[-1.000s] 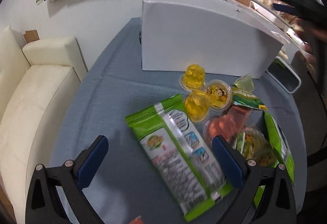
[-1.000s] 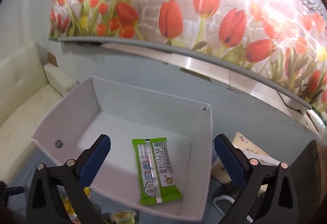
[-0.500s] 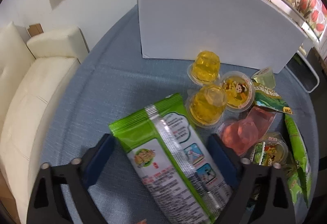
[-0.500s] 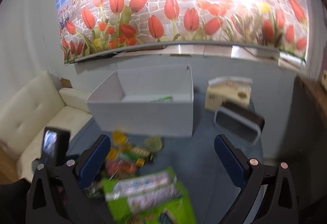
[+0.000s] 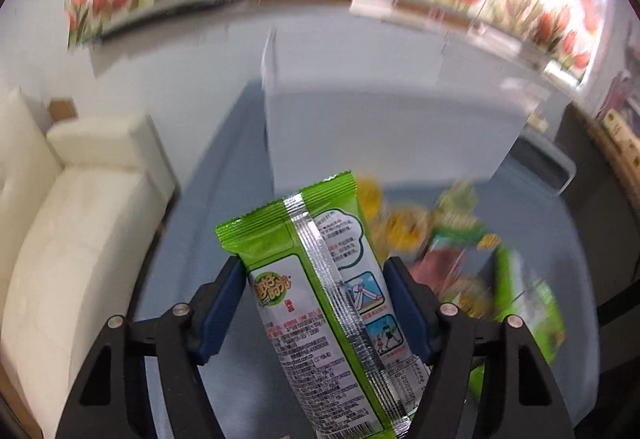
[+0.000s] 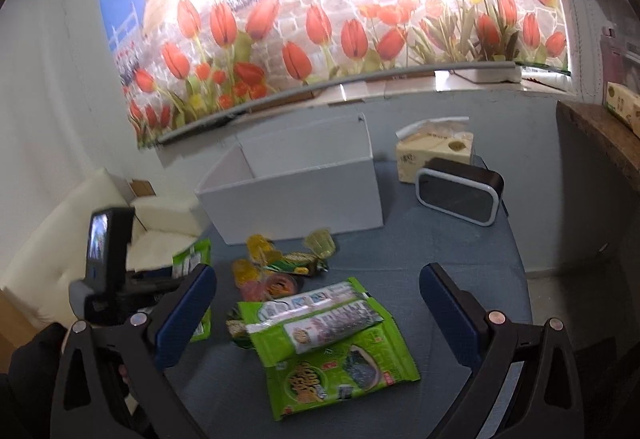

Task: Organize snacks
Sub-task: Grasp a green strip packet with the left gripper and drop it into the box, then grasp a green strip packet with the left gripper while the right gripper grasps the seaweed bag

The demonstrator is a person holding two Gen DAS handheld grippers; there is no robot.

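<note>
our left gripper (image 5: 314, 303) clamps the long green foil snack packet (image 5: 320, 299), seemingly lifted; next we carry it over the open white cardboard box (image 6: 296, 195); right gripper (image 6: 316, 315) gapes wide.

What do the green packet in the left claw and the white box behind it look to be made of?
Long green snack packet: glossy plastic film, judging by the glare, the silvery back seam and the crimped top edge. Open white box: probably matte cardboard or foam board, with thin flat walls, sharp corners and no shine.
</note>
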